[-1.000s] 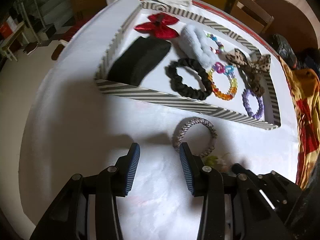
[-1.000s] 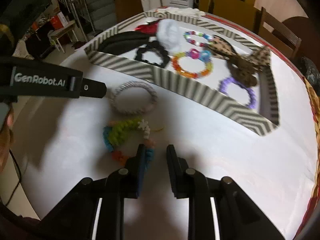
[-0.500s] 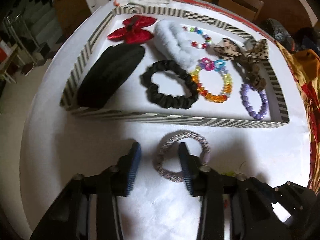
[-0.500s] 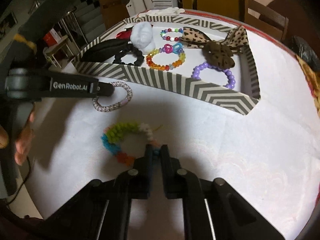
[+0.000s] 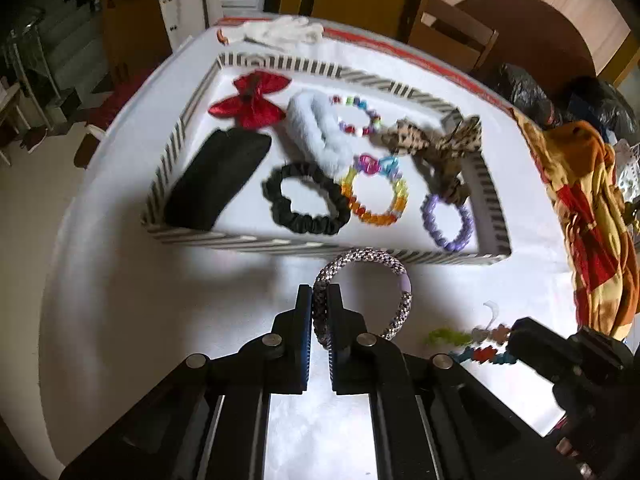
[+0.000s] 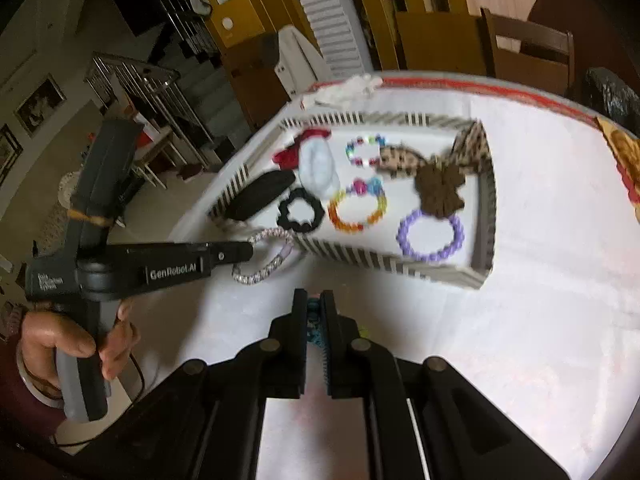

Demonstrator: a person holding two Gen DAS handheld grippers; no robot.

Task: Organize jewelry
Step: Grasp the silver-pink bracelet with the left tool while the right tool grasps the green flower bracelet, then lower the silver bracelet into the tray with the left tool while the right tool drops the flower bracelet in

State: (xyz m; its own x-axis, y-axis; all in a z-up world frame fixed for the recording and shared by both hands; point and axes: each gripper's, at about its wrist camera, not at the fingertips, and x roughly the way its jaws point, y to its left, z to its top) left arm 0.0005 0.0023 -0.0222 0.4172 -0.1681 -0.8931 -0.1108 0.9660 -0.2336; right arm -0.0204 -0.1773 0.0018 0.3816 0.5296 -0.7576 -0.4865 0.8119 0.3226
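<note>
Between the fingers of your left gripper [image 5: 320, 300], closed tight on its near-left arc, the braided silver bracelet [image 5: 374, 280] stands lifted, its far rim level with the near wall of the striped tray [image 5: 496, 208] just ahead. Your right gripper [image 6: 315, 308] is likewise pinched shut on the multicoloured bead bracelet [image 6: 314, 322], which shows only as a blurred sliver between the pads; from the left wrist view it trails off the right gripper's tip. Beyond both pairs of fingers, the tray holds a black scrunchie [image 5: 304, 204], an orange bead bracelet [image 5: 376, 196] and a purple bead bracelet [image 5: 448, 220].
</note>
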